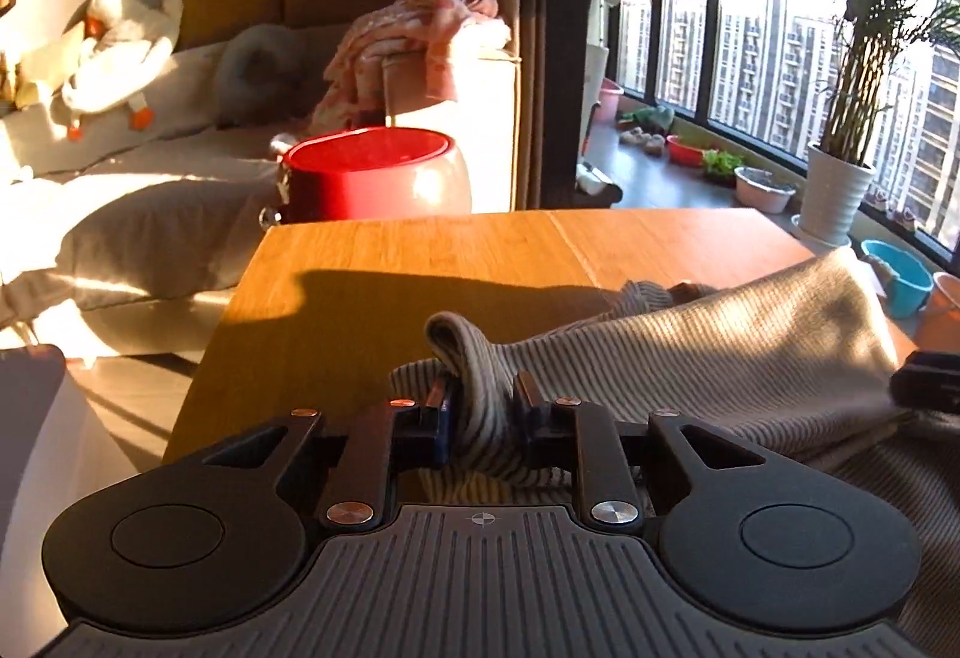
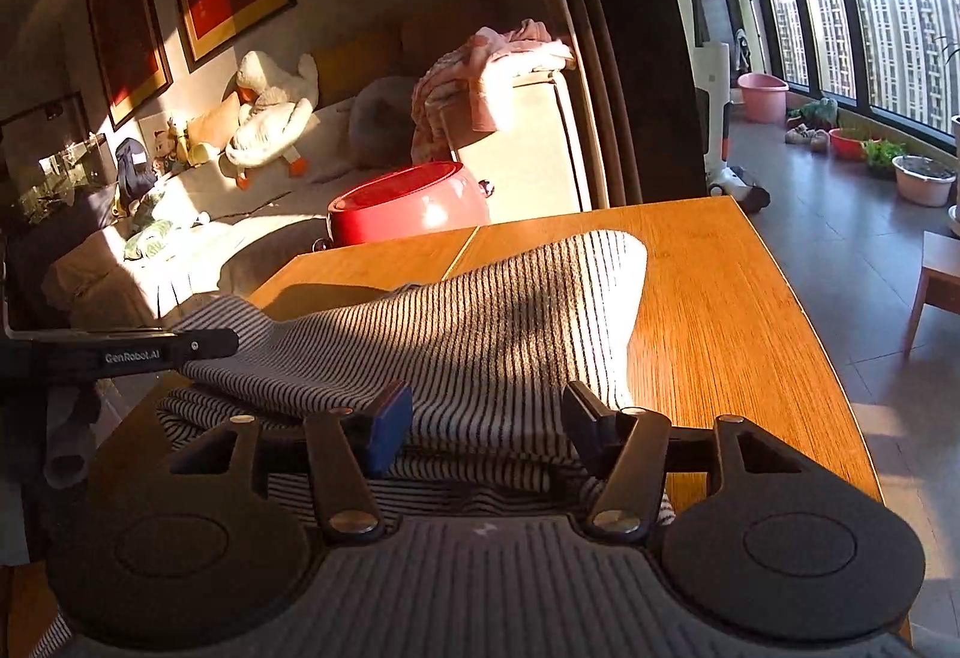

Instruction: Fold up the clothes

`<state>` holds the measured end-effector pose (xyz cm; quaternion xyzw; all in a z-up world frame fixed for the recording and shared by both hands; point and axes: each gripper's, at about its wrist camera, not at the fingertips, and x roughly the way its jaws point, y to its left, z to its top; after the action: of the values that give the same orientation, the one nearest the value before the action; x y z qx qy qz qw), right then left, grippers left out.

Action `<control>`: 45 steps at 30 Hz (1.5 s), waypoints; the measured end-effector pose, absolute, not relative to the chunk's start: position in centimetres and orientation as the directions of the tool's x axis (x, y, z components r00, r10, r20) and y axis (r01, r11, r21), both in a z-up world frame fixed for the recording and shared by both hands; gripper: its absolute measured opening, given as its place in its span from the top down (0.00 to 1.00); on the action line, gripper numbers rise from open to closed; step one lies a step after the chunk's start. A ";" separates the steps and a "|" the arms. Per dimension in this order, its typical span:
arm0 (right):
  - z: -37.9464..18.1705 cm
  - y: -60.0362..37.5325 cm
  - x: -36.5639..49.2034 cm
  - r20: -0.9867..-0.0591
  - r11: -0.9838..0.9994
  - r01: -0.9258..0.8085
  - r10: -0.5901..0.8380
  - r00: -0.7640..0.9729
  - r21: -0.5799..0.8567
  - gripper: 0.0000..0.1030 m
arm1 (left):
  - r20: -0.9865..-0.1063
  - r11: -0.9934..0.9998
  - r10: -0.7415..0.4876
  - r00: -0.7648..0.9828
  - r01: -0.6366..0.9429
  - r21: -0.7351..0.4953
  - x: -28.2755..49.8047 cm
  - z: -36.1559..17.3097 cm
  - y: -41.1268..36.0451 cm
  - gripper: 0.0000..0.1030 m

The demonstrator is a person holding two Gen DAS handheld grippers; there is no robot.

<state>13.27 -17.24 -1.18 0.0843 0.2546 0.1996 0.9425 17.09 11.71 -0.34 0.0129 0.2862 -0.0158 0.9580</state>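
A striped grey-and-white knit garment (image 1: 720, 352) lies on the wooden table (image 1: 420, 262). In the left wrist view my left gripper (image 1: 483, 406) is shut on a bunched fold of this garment, which loops up between the fingers. In the right wrist view the same garment (image 2: 492, 322) is folded over, its far end lifted off the table (image 2: 720, 310). My right gripper (image 2: 486, 424) is open, its fingers spread on either side of the garment's near edge, holding nothing. The left gripper's body (image 2: 120, 352) shows at the left of the right wrist view.
A red round container (image 1: 366, 172) stands just beyond the table's far edge. A sofa (image 1: 150, 178) with a plush duck (image 1: 120, 52) and a pink blanket (image 1: 414, 40) is behind. Basins and a potted plant (image 1: 840, 178) line the window at right.
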 end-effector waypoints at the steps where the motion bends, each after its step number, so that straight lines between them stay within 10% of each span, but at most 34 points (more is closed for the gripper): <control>1: -0.8 -17.1 13.3 -0.435 0.905 -0.339 0.421 0.796 0.256 0.46 | -0.553 0.999 -0.005 0.833 0.022 0.025 17.2 -0.7 12.1 0.78; 14: -3.3 -17.4 16.0 -0.538 0.928 -0.268 0.368 0.759 0.258 0.47 | -0.486 0.977 -0.198 0.851 0.128 -0.173 15.2 1.6 11.6 0.56; 28: -2.1 -18.5 17.0 -0.520 0.970 -0.203 0.243 0.819 0.133 0.47 | -0.514 0.977 -0.212 0.831 0.182 -0.110 15.8 -2.7 7.9 0.26; 33: 0.8 -17.8 16.3 -0.418 0.952 -0.262 0.306 0.855 0.161 0.48 | -0.519 0.978 -0.210 0.829 0.188 -0.095 15.8 -2.7 7.4 0.21; 45: -3.4 -17.6 21.0 -0.555 0.956 -0.208 0.288 0.781 0.205 0.48 | -0.516 0.977 -0.211 0.830 0.183 -0.104 16.8 -2.7 7.4 0.16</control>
<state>20.97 -17.65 -3.38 0.0663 0.3039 0.1318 0.9412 16.78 7.42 -2.67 -0.0252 0.2728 -0.1031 0.9562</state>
